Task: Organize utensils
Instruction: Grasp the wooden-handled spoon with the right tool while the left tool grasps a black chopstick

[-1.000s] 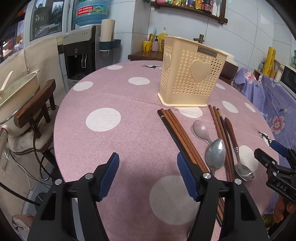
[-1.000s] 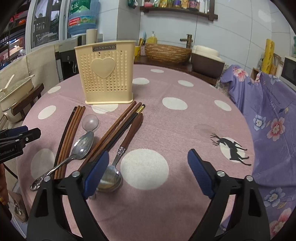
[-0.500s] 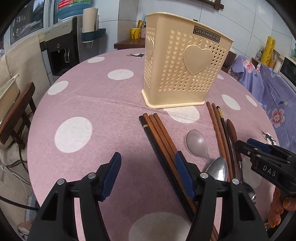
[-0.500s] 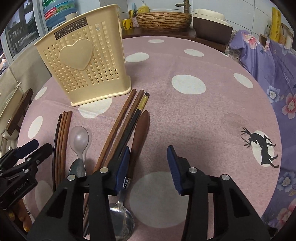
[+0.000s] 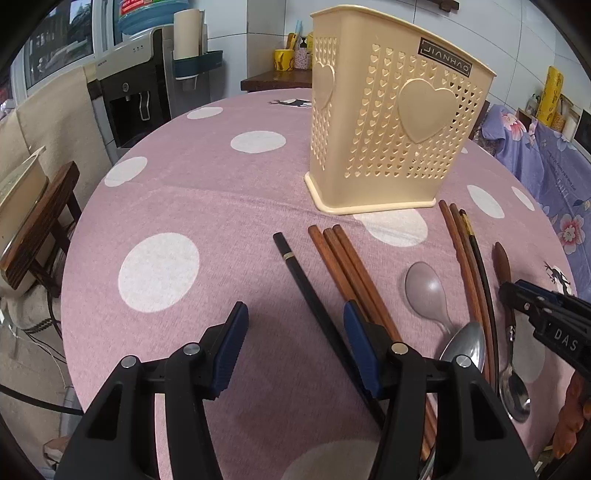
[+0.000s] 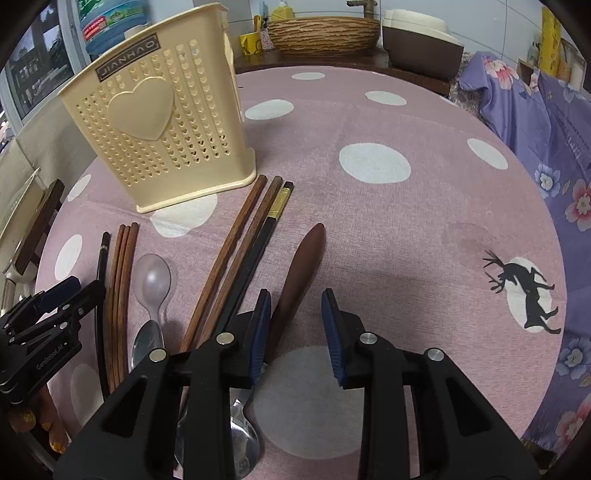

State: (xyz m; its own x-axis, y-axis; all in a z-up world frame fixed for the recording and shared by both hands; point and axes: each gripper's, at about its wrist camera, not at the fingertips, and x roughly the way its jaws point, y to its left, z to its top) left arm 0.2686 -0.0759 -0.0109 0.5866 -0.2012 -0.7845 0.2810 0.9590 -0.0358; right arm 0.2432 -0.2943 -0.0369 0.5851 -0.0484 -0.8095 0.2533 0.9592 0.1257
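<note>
A cream perforated utensil holder (image 5: 391, 140) (image 6: 159, 125) stands upright on the pink dotted tablecloth. In front of it lie a black chopstick (image 5: 310, 291), three brown chopsticks (image 5: 347, 266), a translucent spoon (image 5: 424, 291) (image 6: 151, 280), a steel spoon (image 5: 463, 343), more chopsticks (image 6: 240, 243) and a wooden-handled spoon (image 6: 299, 266). My left gripper (image 5: 295, 332) is open low over the black chopstick, which lies between its fingers. My right gripper (image 6: 297, 321) is open, partly closed, around the wooden handle without gripping it.
The round table edge (image 5: 79, 236) drops off at the left, with a wooden stool (image 5: 37, 229) and water dispenser (image 5: 136, 92) beyond. A purple floral cloth (image 6: 546, 122) lies to the right. A counter with a woven basket (image 6: 325, 33) stands behind.
Both grippers have moved forward and down towards the utensils. The right jaws have narrowed around the wooden-handled spoon. The black chopstick has shifted away from the three brown ones.
</note>
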